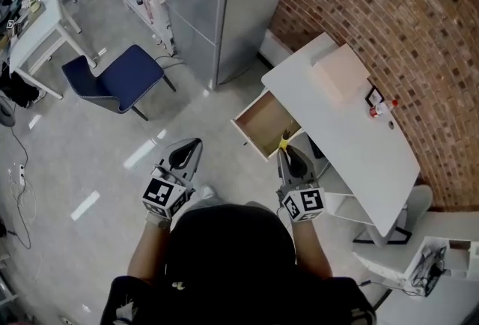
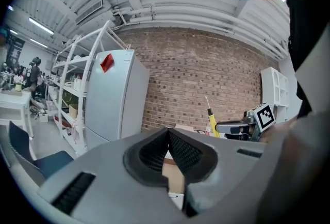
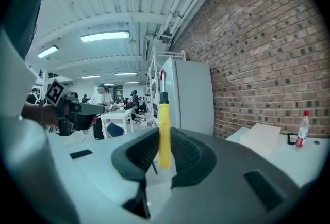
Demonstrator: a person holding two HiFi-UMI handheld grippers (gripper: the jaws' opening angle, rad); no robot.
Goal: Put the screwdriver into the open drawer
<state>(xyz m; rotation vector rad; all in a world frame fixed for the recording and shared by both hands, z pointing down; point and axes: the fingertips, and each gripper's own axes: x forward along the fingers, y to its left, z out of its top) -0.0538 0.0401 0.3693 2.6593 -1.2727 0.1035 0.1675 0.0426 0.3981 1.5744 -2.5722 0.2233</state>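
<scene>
My right gripper (image 1: 290,159) is shut on a yellow-handled screwdriver (image 3: 164,132), which stands upright between the jaws with its black collar and shaft pointing up. In the head view the screwdriver's handle (image 1: 284,144) shows just at the near corner of the open wooden drawer (image 1: 263,123), which juts out from under the white table (image 1: 352,132). My left gripper (image 1: 184,155) hangs over the floor to the left of the drawer, its jaws shut with nothing between them. From the left gripper view the screwdriver (image 2: 211,122) and the right gripper (image 2: 242,127) show at the right.
A red-capped bottle (image 1: 380,108) and a flat beige box (image 1: 341,73) sit on the white table. A grey refrigerator (image 1: 213,1) stands behind the drawer, a blue chair (image 1: 116,78) to its left. A brick wall (image 1: 404,24) runs along the table's far side.
</scene>
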